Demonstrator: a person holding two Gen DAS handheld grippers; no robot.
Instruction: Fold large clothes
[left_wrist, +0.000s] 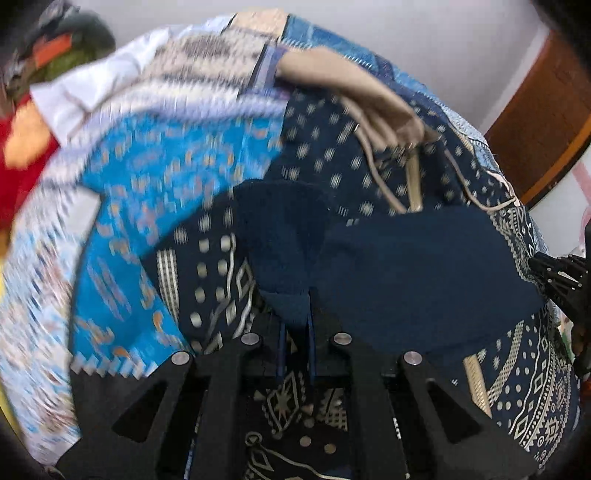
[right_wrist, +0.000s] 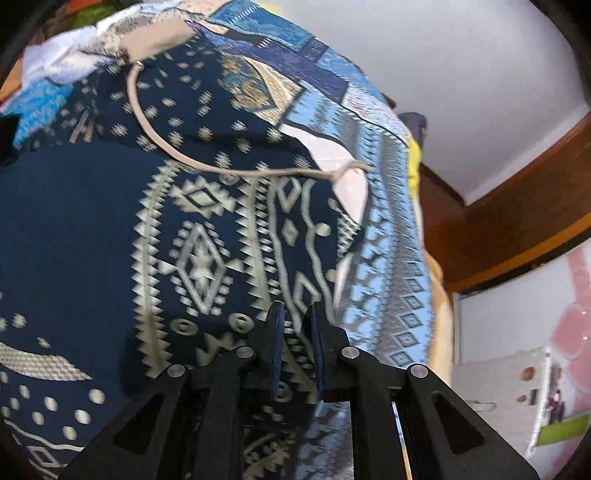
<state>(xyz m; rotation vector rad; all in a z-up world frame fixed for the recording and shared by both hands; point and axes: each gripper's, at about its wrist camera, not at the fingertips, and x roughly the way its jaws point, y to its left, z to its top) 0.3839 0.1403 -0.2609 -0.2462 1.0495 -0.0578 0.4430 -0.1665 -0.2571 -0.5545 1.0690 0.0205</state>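
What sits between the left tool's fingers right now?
A fold of plain navy cloth from the navy patterned garment is pinched in the left tool; the left wrist view shows it.
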